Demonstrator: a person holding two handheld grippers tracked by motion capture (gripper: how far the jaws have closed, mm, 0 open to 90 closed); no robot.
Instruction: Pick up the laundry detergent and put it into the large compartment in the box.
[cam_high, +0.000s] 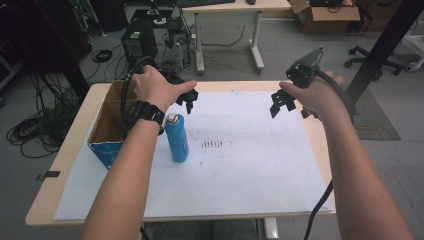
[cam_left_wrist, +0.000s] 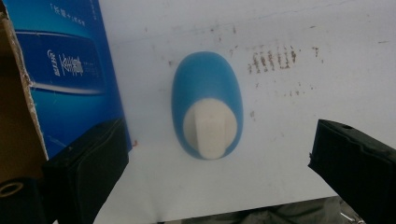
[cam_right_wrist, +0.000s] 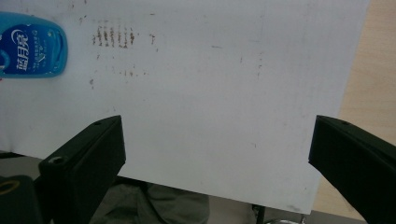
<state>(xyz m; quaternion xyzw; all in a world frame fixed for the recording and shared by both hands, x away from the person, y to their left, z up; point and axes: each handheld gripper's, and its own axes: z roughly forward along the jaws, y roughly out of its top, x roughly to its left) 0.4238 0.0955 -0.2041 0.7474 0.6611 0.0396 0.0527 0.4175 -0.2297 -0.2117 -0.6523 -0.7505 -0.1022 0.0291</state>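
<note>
Left gripper (cam_high: 189, 100) hovers right above the blue bottle (cam_high: 176, 138), jaws spread wide to straddle its white cap (cam_left_wrist: 210, 127); the bottle stands upright just right of the cardboard box (cam_high: 106, 131). Right gripper (cam_high: 280, 104) waits well off right, jaws apart, empty

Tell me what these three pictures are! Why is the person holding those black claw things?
A person holds a grabbing tool in each hand. One picture looks down from above: the left gripper and the right gripper hover over a white sheet on the table. The other two come from small cameras riding on the tools, looking past their black fingers. A blue bottle with a white cap stands beside an open cardboard box. Both tools are open, holding nothing.
</note>
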